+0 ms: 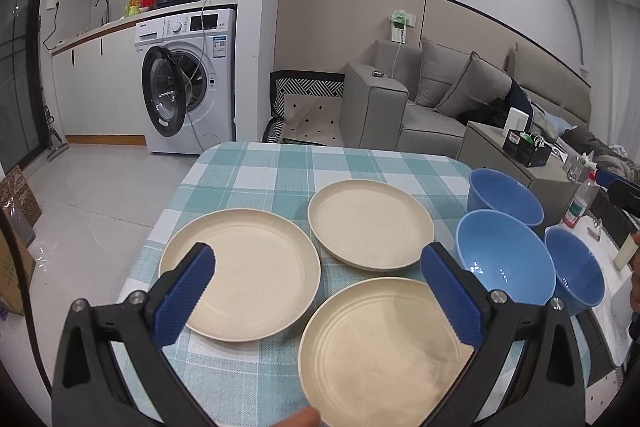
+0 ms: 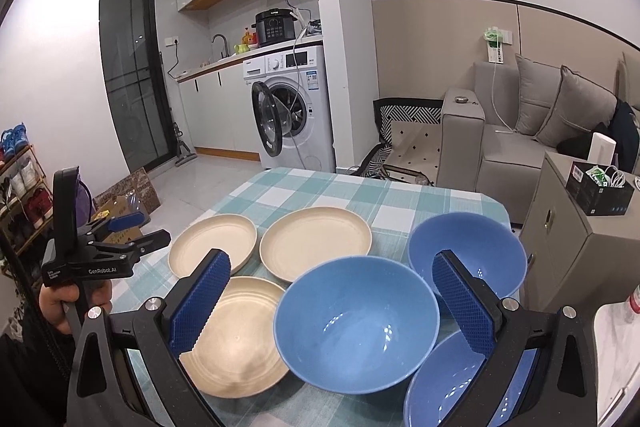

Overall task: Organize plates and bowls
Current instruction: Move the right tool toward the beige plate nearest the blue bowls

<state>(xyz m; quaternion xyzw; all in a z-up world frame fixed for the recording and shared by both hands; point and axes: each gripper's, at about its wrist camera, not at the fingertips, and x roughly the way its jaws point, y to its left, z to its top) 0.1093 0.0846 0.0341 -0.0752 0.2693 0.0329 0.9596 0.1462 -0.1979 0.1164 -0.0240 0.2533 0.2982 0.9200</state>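
Your left gripper (image 1: 318,291) and right gripper (image 2: 332,297) hang spread and empty above the table (image 1: 256,171): three plates (image 1: 240,279) left, three bowls (image 2: 356,319) along the right edge.

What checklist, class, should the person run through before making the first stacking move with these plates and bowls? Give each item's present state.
1. Left gripper open and empty: ok, its jaws stand wide apart.
2. Right gripper open and empty: ok.
3. Three cream plates lie flat and apart on the checked tablecloth: near plate, left plate, far plate: ok.
4. Three blue bowls upright: middle bowl, far bowl, near bowl: ok.
5. Bowls spaced apart for gripping: not ok, they crowd together.
6. Far bowl fully supported near the table edge: cannot tell.
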